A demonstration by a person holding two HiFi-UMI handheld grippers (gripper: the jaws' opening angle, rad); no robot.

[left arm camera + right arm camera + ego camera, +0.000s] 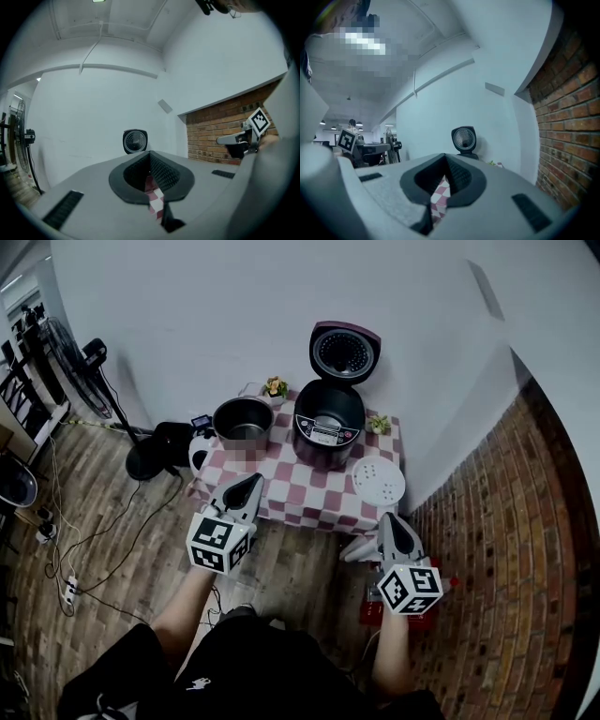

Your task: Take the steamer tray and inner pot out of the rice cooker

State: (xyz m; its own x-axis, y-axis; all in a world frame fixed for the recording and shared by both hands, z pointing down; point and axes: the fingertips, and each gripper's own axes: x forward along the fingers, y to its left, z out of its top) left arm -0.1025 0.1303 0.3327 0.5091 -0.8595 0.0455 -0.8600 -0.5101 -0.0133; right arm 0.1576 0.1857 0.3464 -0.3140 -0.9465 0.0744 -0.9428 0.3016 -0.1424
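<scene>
On the checkered table (300, 502) the rice cooker (328, 427) stands open, the inner pot (243, 421) at its nine o'clock and the steamer tray (379, 481) at its four, so the task looks done. The left gripper (254, 479) and right gripper (389, 519), both closed and empty, hover clear, with pot and tray at their twelve o'clock.

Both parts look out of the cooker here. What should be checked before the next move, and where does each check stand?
1. Inner pot out of the rice cooker: ok, it stands on the table to the cooker's left.
2. Steamer tray out: ok, it lies flat to the cooker's right.
3. Left gripper empty: ok, jaws shut on nothing.
4. Right gripper empty: ok, jaws shut on nothing.
5. Lid open: ok, it stands raised.
6. Cooker cavity empty: cannot tell.
</scene>
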